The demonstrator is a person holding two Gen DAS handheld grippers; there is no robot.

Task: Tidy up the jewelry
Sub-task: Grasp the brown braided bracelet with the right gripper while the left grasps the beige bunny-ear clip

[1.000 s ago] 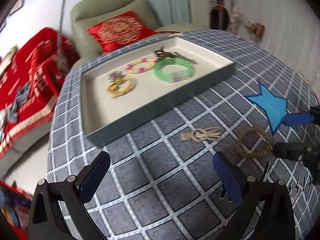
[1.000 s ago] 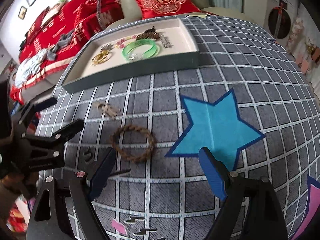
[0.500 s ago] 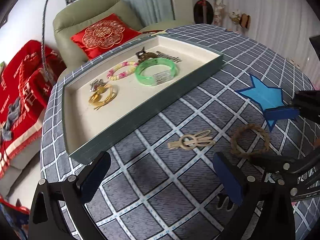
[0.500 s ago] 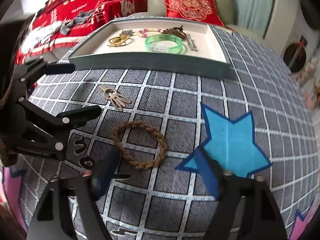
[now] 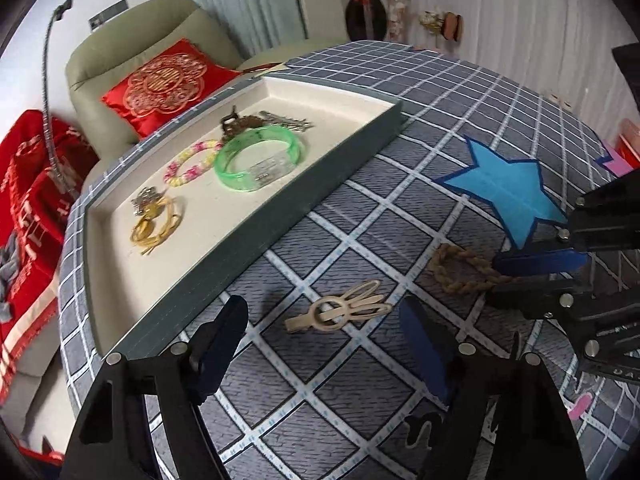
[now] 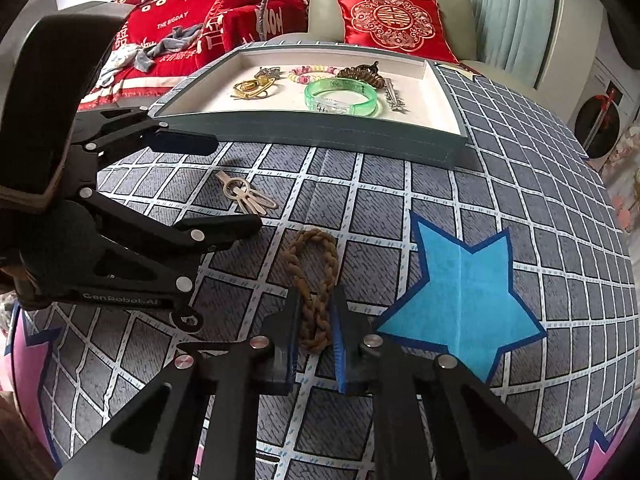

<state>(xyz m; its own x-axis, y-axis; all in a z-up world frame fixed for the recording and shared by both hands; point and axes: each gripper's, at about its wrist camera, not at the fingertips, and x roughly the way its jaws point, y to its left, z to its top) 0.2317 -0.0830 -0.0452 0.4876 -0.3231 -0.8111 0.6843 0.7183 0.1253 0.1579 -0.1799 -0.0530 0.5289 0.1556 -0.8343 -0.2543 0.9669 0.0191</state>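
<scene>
A beige rabbit-shaped hair clip [image 5: 340,313] [image 6: 245,196] lies on the checked tablecloth. My left gripper [image 5: 320,320] [image 6: 238,185] straddles it with its jaws closing, and the pads stand clear of the clip. A brown braided bracelet [image 6: 316,276] [image 5: 460,272] is squeezed into a narrow loop between the blue pads of my right gripper [image 6: 317,318] [image 5: 520,278], whose jaws are closing on it. Behind stands a grey-green tray [image 5: 280,216] [image 6: 320,136] holding a green bangle [image 5: 258,160] [image 6: 340,94], a pink and yellow bead bracelet [image 5: 192,162], a gold piece [image 5: 154,226] and other small pieces.
A blue star patch [image 5: 504,196] [image 6: 460,292] lies flat on the cloth right of the bracelet. Beyond the table's far edge stand an armchair with a red cushion [image 5: 160,84] and a red blanket [image 6: 192,20]. The table rim curves away close on the left.
The right jaws have closed on the braided bracelet, squashing it from a round ring into a narrow loop. The left gripper has come nearer the hair clip and its jaws have narrowed.
</scene>
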